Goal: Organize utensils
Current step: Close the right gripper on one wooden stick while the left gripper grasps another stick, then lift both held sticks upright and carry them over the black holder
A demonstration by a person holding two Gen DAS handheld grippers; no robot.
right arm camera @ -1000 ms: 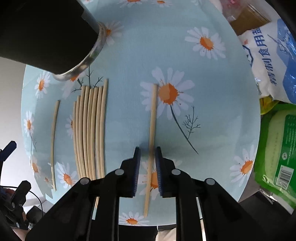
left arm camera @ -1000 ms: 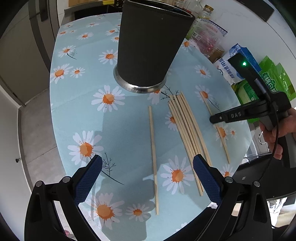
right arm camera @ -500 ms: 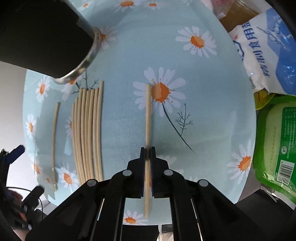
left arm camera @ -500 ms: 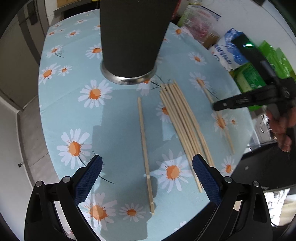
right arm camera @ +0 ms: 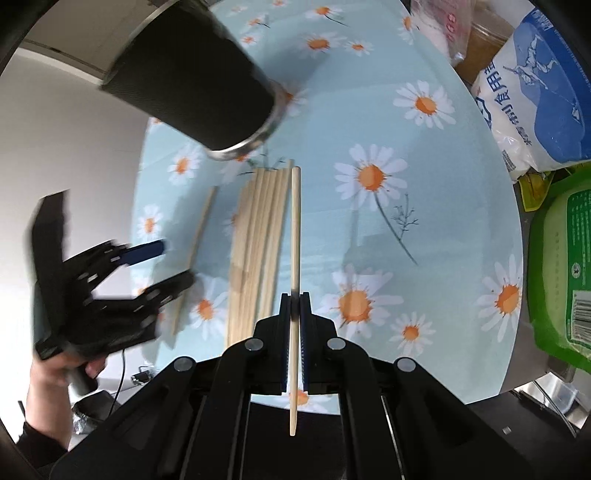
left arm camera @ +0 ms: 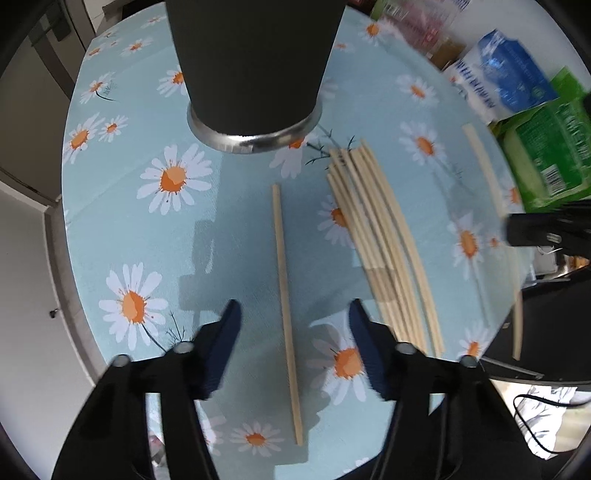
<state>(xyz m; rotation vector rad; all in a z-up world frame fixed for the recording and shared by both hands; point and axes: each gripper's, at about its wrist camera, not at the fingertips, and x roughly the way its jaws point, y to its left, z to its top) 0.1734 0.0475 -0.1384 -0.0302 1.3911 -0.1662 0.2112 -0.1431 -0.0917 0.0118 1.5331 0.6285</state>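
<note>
My right gripper (right arm camera: 294,295) is shut on a wooden chopstick (right arm camera: 295,229) and holds it lifted above the table; it also shows in the left wrist view (left arm camera: 484,173). My left gripper (left arm camera: 291,314) is open, its fingers on either side of a single chopstick (left arm camera: 284,295) that lies on the daisy tablecloth (left arm camera: 147,229). A bundle of several chopsticks (left arm camera: 384,240) lies to its right. A black utensil holder (left arm camera: 255,62) with a metal base stands behind them. The left gripper also shows in the right wrist view (right arm camera: 166,266).
A blue and white bag (right arm camera: 532,92) and a green package (right arm camera: 557,266) sit at the table's right edge. Jars and packets (left arm camera: 417,33) stand at the back. The table's front edge is close under both grippers.
My right gripper closed on the chopstick and lifted it off the table, swinging left. My left gripper came down over the single chopstick and its jaws narrowed.
</note>
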